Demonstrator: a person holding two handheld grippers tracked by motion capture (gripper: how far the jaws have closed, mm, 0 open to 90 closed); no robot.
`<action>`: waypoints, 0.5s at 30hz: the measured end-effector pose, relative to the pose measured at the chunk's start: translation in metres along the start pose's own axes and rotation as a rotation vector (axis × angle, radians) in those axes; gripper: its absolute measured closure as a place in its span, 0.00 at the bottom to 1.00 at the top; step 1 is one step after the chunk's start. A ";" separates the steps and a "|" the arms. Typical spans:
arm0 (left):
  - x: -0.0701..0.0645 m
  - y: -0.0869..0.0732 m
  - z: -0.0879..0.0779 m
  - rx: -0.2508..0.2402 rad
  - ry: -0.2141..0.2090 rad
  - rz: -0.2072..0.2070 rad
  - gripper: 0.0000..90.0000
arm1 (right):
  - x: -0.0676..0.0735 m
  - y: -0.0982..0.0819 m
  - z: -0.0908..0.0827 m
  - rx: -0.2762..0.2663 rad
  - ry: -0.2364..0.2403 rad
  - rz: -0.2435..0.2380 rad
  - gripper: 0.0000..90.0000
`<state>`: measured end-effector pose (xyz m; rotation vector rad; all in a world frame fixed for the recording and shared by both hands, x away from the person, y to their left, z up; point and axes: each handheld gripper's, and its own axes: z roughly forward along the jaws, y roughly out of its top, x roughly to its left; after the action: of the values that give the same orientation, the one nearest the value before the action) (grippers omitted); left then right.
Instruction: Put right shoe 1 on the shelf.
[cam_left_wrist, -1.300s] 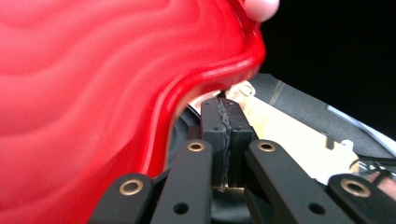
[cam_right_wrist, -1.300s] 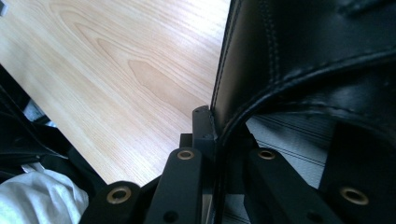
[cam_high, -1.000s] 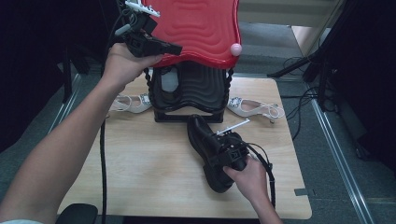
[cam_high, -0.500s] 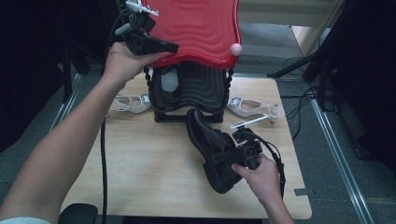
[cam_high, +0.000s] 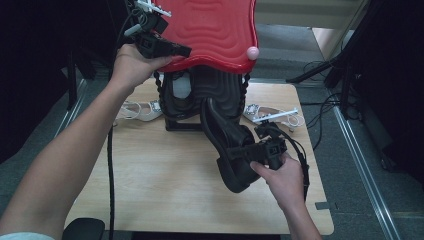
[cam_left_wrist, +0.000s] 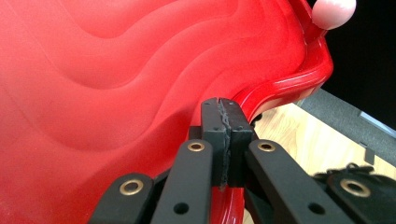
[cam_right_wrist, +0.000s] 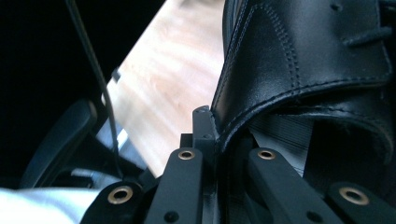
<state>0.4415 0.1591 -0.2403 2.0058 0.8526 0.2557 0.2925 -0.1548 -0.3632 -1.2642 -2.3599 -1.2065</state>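
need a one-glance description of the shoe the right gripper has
Start at the red lid raised over the wooden table. Below it to the right, the right gripper pinches a black leather lace-up shoe by its collar; the shoes lying flat are pale strappy sandals.

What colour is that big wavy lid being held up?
Bright red lid, with rippled waves; the left gripper view shows it best.

No text, label, brand, number or sign can be read anywhere in these views.

L tool (cam_high: 186, 50) raised, R tool (cam_high: 234, 151) low (both clamped)
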 end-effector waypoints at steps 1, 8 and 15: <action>0.000 0.000 0.000 0.000 0.000 -0.001 1.00 | 0.000 0.004 0.001 -0.012 -0.004 -0.001 0.98; 0.000 -0.001 0.000 -0.004 -0.003 -0.002 1.00 | -0.005 0.030 0.014 -0.092 -0.041 -0.009 0.98; 0.001 -0.001 0.000 -0.006 -0.007 -0.004 1.00 | -0.012 0.052 0.030 -0.158 -0.085 0.011 0.98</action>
<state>0.4418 0.1599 -0.2411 1.9977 0.8502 0.2487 0.3454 -0.1238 -0.3591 -1.4008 -2.3524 -1.3856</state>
